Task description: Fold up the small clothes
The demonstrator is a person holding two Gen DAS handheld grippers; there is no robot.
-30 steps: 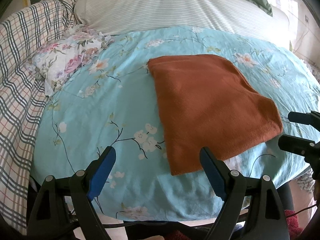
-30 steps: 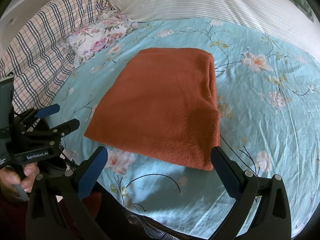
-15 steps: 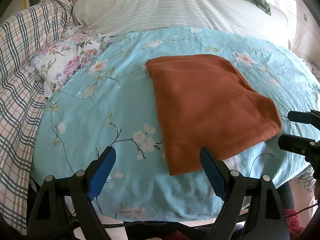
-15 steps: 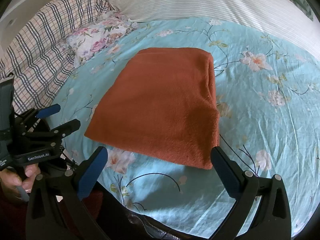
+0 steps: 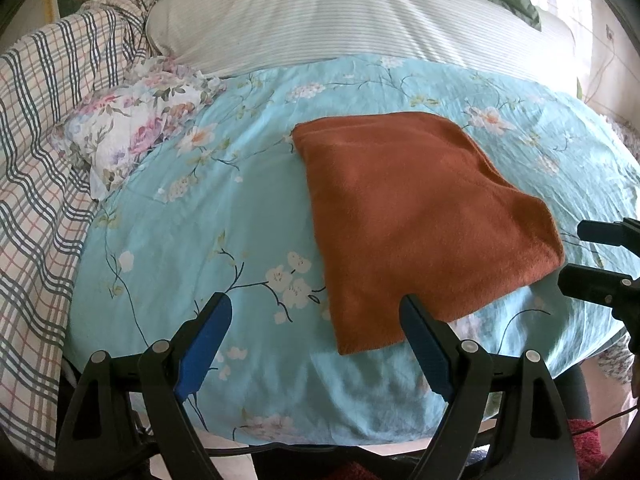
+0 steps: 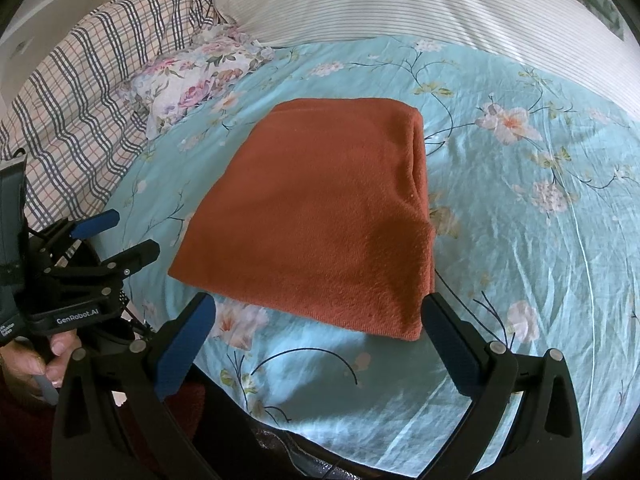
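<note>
A rust-orange cloth (image 5: 420, 216) lies folded flat on the light-blue flowered bedsheet (image 5: 224, 216); it also shows in the right wrist view (image 6: 320, 216). My left gripper (image 5: 316, 312) is open and empty, near the cloth's near left corner, above the bed's front edge. My right gripper (image 6: 316, 312) is open and empty, just in front of the cloth's near edge. The right gripper also shows at the right of the left wrist view (image 5: 592, 256), and the left gripper at the left of the right wrist view (image 6: 120, 236).
A small flowered garment (image 5: 132, 128) lies bunched at the back left on the sheet. A plaid blanket (image 5: 36, 184) covers the left side. A striped pillow (image 5: 340, 12) lies behind. The bed's front edge (image 5: 320, 428) is close below both grippers.
Almost nothing: the left wrist view has drifted slightly, the cloth has not moved, and both grippers stay open.
</note>
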